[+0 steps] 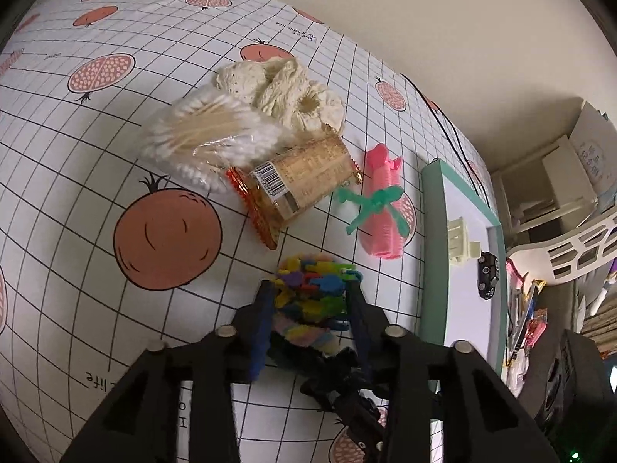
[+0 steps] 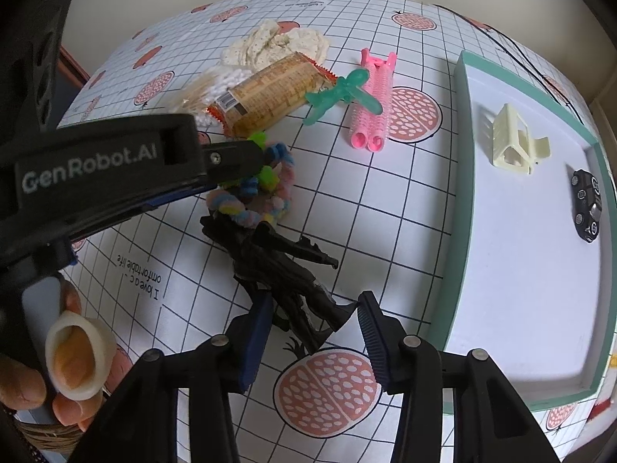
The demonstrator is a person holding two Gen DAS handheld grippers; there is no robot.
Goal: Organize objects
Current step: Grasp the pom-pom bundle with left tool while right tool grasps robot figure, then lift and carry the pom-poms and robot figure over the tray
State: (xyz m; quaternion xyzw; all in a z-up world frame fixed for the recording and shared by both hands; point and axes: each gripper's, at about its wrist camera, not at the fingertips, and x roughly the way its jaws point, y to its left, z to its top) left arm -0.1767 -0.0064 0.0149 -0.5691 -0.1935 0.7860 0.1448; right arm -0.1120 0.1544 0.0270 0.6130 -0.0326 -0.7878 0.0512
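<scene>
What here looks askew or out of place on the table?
The loose items sit in a jumbled pile: the snack packet lies partly on the bag of cotton swabs, and the green clip lies across the pink hair rollers. Only the cream clip and a small black item are in the tray.

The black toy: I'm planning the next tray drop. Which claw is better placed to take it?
Right. The right claw is open with its fingers either side of the black toy, and the tray lies on that side. The left claw is already around the colourful fuzzy rings.
</scene>
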